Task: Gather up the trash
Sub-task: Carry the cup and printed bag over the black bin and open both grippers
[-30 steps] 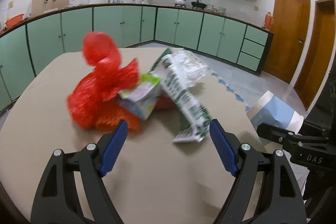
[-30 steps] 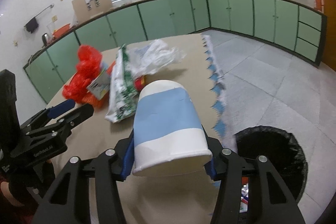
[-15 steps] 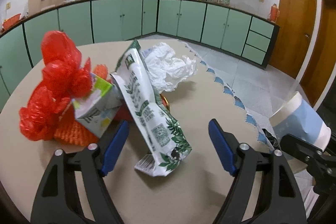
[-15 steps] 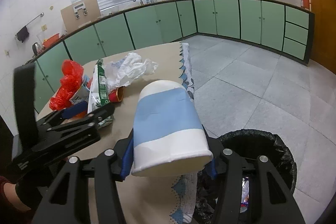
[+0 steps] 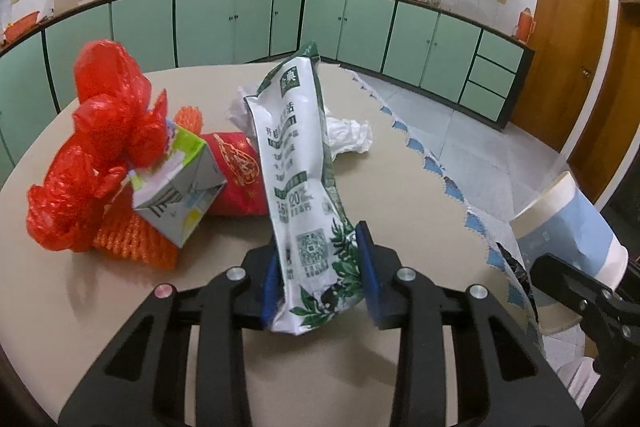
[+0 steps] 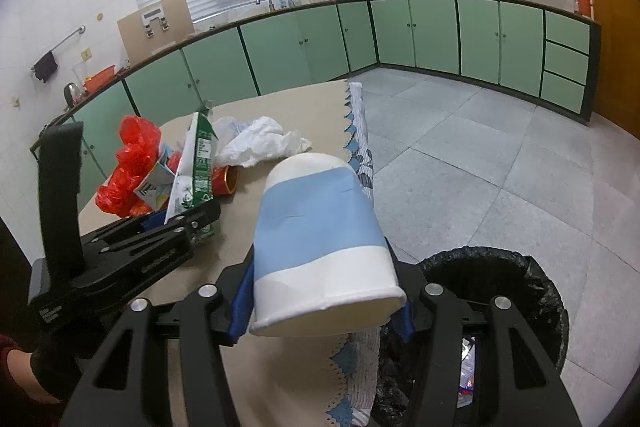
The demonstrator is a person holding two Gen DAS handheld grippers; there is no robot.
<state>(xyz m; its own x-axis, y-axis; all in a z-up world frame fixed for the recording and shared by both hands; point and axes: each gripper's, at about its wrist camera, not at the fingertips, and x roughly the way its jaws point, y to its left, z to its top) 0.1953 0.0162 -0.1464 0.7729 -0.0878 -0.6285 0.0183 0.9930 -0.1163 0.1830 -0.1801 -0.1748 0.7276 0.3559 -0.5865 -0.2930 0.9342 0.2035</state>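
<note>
Mid-task, nothing from this pile binned yet as far as I can see. My right gripper (image 6: 320, 307) is pinching the blue-and-white paper cup (image 6: 320, 231) by its sides, rim toward the camera, held near the table (image 5: 400, 163) edge with the black-lined trash bin (image 6: 532, 287) on the floor just below and to the right; the cup isn't over the opening yet. My left gripper (image 5: 318, 279) is closing on the green-and-white milk pouch (image 5: 298, 163), lower end between the blue pads, both pads look to be touching it. Left on the table: red plastic bag (image 5: 92, 151), orange foam net (image 5: 132, 239), small carton (image 5: 176, 183), red cup (image 5: 236, 175), crumpled white plastic (image 5: 348, 135). My read: drop the cup, then the pouch, then five more pickups.
</note>
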